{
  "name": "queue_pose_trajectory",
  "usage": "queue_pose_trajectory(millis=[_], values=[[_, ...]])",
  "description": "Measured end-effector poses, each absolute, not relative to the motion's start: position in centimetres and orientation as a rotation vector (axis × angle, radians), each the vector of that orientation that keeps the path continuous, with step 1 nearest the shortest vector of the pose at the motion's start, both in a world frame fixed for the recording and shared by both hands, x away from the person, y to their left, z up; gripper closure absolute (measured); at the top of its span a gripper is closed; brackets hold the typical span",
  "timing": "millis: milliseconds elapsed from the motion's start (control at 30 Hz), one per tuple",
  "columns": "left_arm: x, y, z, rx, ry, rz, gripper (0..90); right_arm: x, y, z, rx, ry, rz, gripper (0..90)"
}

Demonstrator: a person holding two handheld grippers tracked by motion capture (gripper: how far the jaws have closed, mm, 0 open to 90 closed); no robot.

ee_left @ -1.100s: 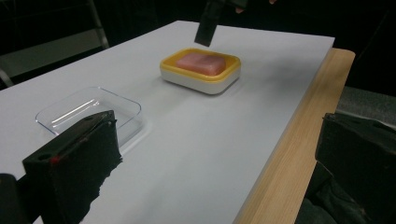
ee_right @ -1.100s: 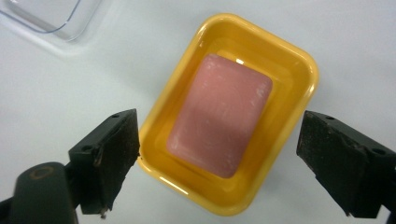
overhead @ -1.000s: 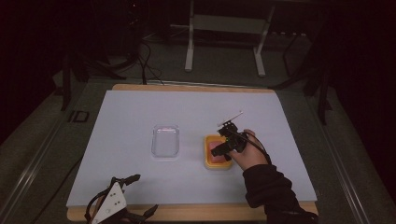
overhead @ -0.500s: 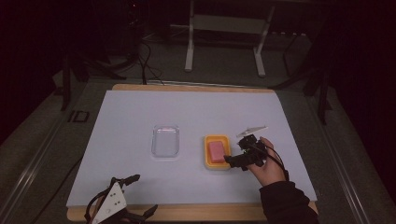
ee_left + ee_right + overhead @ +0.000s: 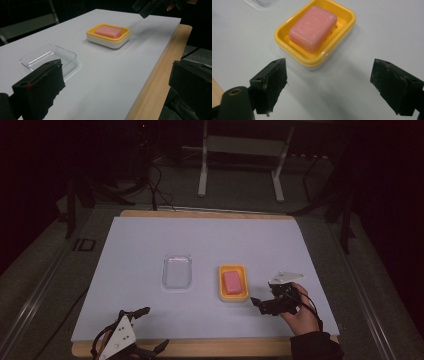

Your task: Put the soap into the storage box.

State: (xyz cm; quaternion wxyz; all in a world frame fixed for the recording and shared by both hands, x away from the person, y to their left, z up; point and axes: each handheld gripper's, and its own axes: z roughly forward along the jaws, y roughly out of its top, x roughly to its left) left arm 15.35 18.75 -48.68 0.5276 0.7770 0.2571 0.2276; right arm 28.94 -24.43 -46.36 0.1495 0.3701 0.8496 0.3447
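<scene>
Soap dish [image 5: 233, 283] mid-table, right gripper [image 5: 264, 305] spread beside it

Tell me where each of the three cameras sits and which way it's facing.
High view: above the near table edge, facing forward and down; right hand and both tongs show.
Left gripper view: rides the left tongs at the wooden edge, facing across the clear tray.
Right gripper view: rides the right tongs, looking down between open jaws.
All share the pink soap in its yellow dish.

place: lab or test room | cues: dark surround, cables [image 5: 155, 185] on floor, metal stand [image 5: 240, 160], white-covered table [image 5: 150, 240]
</scene>
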Motion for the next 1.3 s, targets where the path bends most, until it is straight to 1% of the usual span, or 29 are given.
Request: queue_pose_trajectory(millis=[167,733,967,1300], values=[[15.4,18.7,-48.7,1.86,0.613,0.543,0.2,27.9,-26.0,-46.4,1.065,2.368,1.073,13.6],[15.4,18.7,-48.7,1.862,0.611,0.543,0.3,25.8,-29.4,-47.4,1.032,2.321,1.045,13.5],[15.4,18.7,-48.7,1.862,0.607,0.537,0.2,25.2,-29.7,-47.7,1.004,2.304,1.003,13.7],[15.4,18.7,-48.6,1.861,0.604,0.532,0.2,25.7,-29.3,-48.5,0.982,2.33,0.985,13.7]])
